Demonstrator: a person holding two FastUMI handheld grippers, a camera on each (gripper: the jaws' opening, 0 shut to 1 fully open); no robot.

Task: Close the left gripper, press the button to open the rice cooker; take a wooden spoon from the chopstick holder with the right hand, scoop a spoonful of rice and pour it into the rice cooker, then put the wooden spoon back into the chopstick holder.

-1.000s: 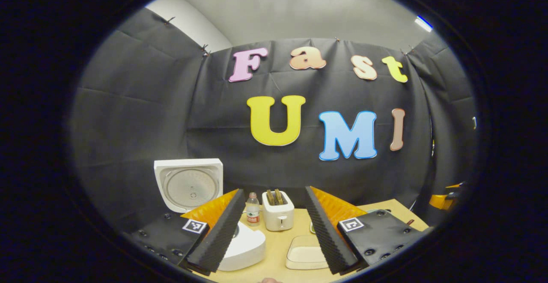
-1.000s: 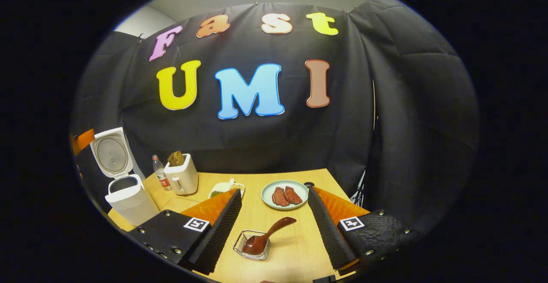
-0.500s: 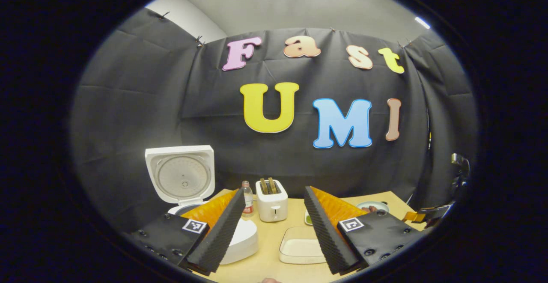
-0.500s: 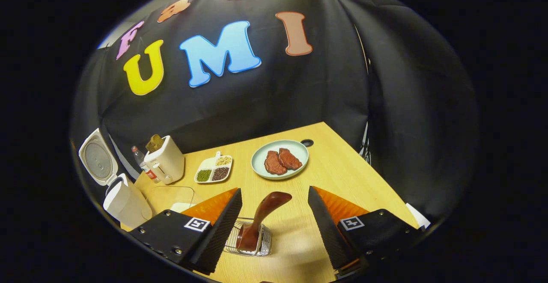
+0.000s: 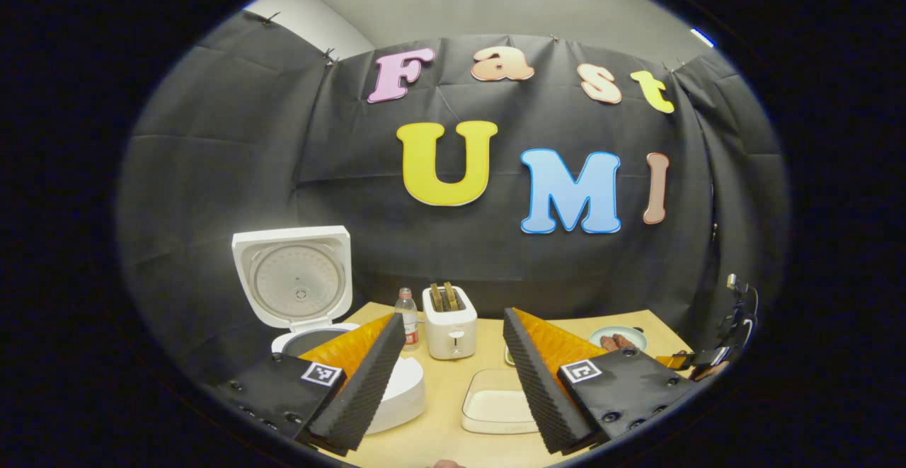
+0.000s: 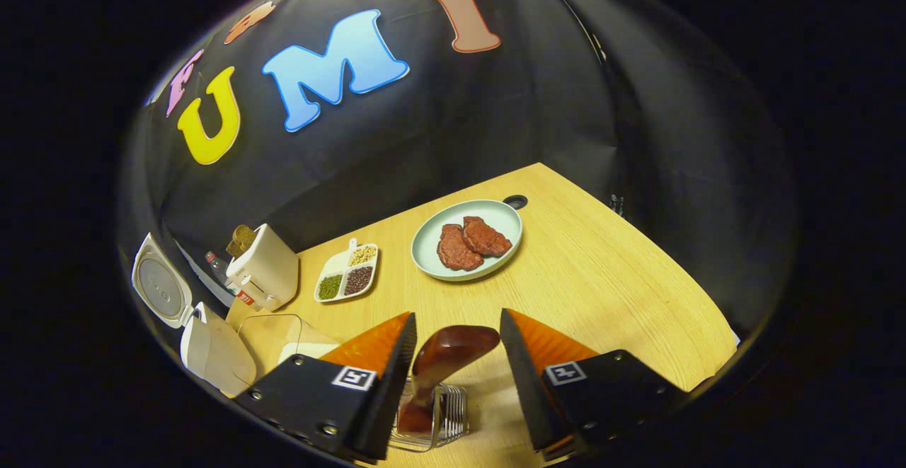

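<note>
Upright, glossy brown wooden spoon [image 6: 444,362] stands in wire chopstick holder [image 6: 437,418].

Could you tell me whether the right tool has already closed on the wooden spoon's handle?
No, the right tool is open, its fingers standing either side of the dark brown wooden spoon in the wire chopstick holder, with gaps visible.

Staged kitchen booth, probably a lab, black cloth wall [image 5: 212,170], wooden table [image 6: 601,277], toaster [image 5: 450,321], rice cooker [image 5: 297,291]
</note>
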